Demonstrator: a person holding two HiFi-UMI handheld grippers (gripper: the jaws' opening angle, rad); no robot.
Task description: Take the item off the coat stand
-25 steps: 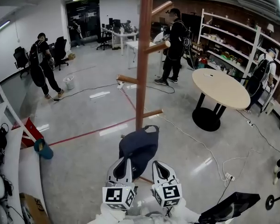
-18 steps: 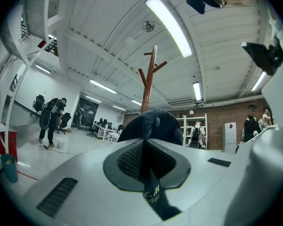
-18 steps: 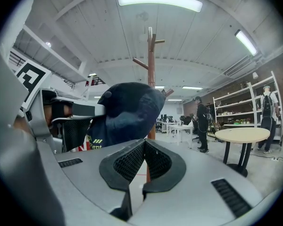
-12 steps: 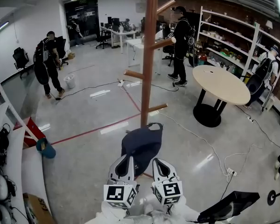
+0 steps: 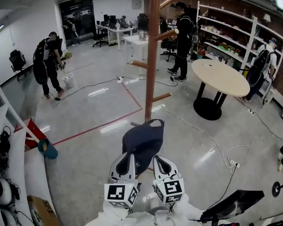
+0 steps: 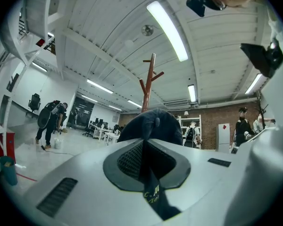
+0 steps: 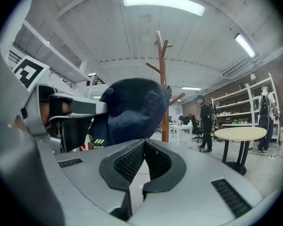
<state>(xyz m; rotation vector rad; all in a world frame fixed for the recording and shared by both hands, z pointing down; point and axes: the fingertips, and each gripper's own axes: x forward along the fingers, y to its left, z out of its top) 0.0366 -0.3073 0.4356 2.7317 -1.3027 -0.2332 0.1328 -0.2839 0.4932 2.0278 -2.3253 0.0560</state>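
Note:
A dark navy cap (image 5: 142, 142) hangs in front of me, clear of the tall wooden coat stand (image 5: 153, 55) behind it. My left gripper (image 5: 127, 161) is shut on the cap, with the cap's fabric (image 6: 151, 126) pinched between its jaws and bulging above them. My right gripper (image 5: 159, 163) sits close beside it on the right, shut with nothing between its jaws. In the right gripper view the cap (image 7: 132, 112) is to the left of that gripper (image 7: 144, 142), and the stand (image 7: 162, 69) rises behind. The stand's pegs that I can see are bare.
A round table (image 5: 221, 76) stands to the right, with shelving (image 5: 236, 36) along the brick wall behind it. People stand at the left (image 5: 47, 62) and near the stand's far side (image 5: 183, 36). Cables (image 5: 217, 149) trail over the floor. A teal object (image 5: 46, 149) lies at the left.
Both grippers and the cap have drawn back from the coat stand, which now stands farther off. The person at the left has shifted slightly.

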